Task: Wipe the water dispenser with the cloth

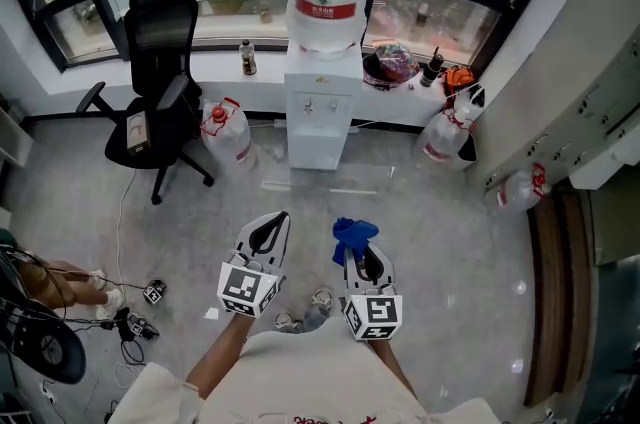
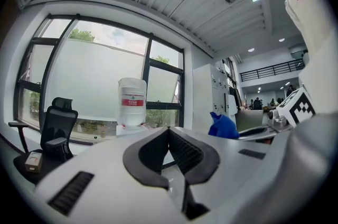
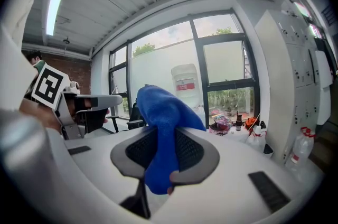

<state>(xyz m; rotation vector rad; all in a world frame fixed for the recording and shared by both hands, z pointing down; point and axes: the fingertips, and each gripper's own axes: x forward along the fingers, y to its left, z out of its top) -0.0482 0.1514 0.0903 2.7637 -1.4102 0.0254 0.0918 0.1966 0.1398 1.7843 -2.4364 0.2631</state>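
left claw (image 1: 281,219), right claw (image 1: 358,250): white, dark-padded; black-and-white marker cubes (image 1: 247,288); white shirt (image 1: 300,382)

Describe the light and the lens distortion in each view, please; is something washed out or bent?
Head view: even daylight, water dispenser sharp, small bright reflections on the glossy floor. Left gripper view: strong fisheye with dark round border, window frames bowed, panes pale and washed out. Right gripper view: same bending; the blue cloth looms large at the centre, the ceiling lamp glares.
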